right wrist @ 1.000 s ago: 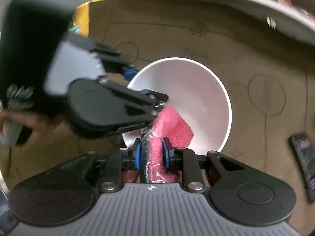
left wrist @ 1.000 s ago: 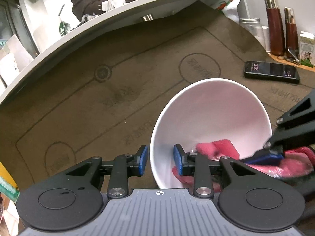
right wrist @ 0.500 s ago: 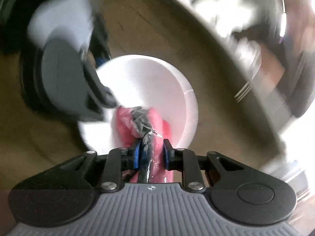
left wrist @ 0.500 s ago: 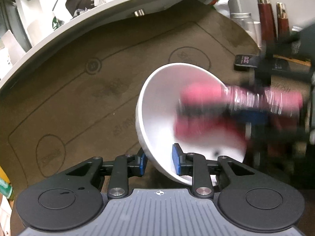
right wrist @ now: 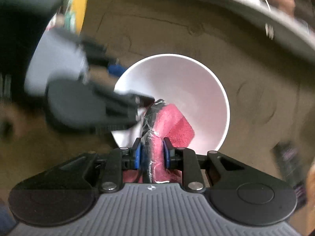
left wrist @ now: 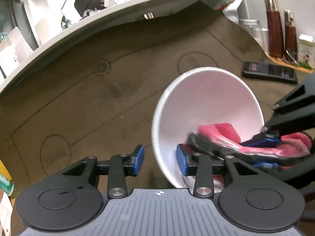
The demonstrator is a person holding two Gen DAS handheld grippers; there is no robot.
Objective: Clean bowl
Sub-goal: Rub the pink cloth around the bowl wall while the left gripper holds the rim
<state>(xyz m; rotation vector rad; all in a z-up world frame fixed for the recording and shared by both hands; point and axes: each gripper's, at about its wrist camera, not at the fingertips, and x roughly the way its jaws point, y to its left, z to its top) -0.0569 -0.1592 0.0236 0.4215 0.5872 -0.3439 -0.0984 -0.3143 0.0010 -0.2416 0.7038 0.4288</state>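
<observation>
Right gripper (right wrist: 151,153) clamping sponge (right wrist: 175,123); phone (left wrist: 269,71) only left-view

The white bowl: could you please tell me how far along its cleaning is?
Done: the white round bowl sits tilted with its rim between the left gripper's fingers. In hand: the right gripper presses a pink sponge inside it. Left: more wiping; no dirt shows.

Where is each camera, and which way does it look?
Left wrist: rides the left gripper, looking forward and down at the white bowl's rim between its fingers.
Right wrist: rides the right gripper, looking down into the bowl over the pink sponge it clamps.
Both show the bowl, the sponge and the other gripper.
</observation>
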